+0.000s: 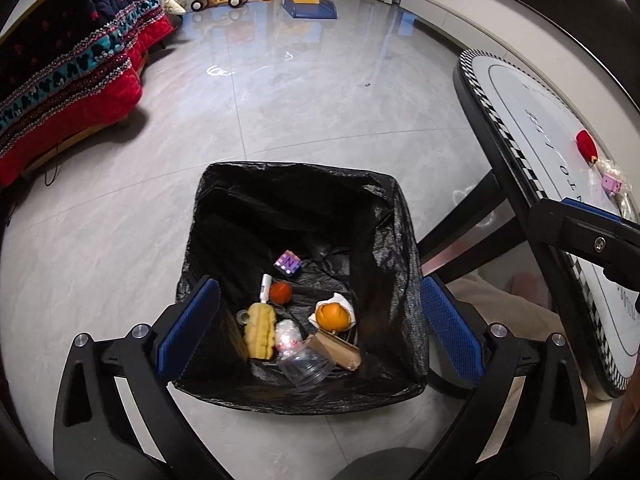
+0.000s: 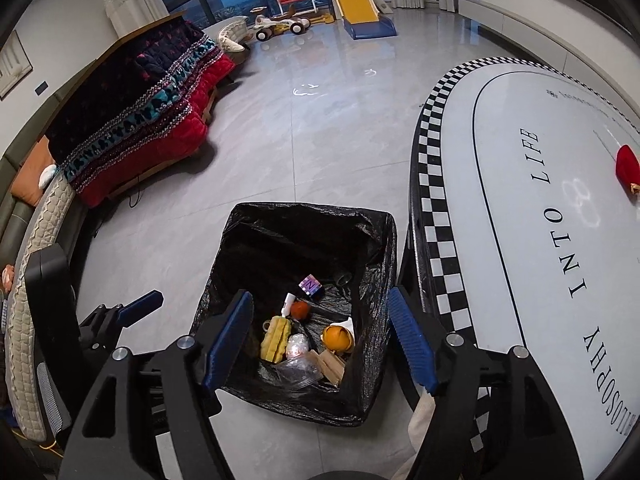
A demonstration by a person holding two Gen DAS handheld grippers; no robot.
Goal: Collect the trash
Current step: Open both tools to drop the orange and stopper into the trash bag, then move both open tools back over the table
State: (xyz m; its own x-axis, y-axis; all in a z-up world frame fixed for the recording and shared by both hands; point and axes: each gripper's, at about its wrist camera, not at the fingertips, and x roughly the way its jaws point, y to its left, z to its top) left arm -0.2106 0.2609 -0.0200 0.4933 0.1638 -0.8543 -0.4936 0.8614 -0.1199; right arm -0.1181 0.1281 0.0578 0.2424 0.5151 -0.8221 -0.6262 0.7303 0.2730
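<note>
A bin lined with a black bag (image 1: 384,216) stands on the floor beside the table. It holds a yellow ridged piece (image 1: 261,332), an orange peel (image 1: 334,316), a purple cube (image 1: 289,263), a small reddish ball (image 1: 281,292), a clear plastic cup (image 1: 306,368) and cardboard. My left gripper (image 1: 320,328) hangs open above the bin with nothing between its fingers. My right gripper (image 2: 320,340) also stands open over the bin (image 2: 372,236), empty. On the table lie a red item (image 2: 626,168) and a pink cube in clear wrap (image 1: 612,184).
The oval white table with a checkered rim (image 2: 434,184) stands right of the bin, its dark leg (image 1: 460,220) close by. A sofa with a red and dark blanket (image 2: 152,120) lines the left. A yellow slide (image 2: 358,0) and toy car stand far back.
</note>
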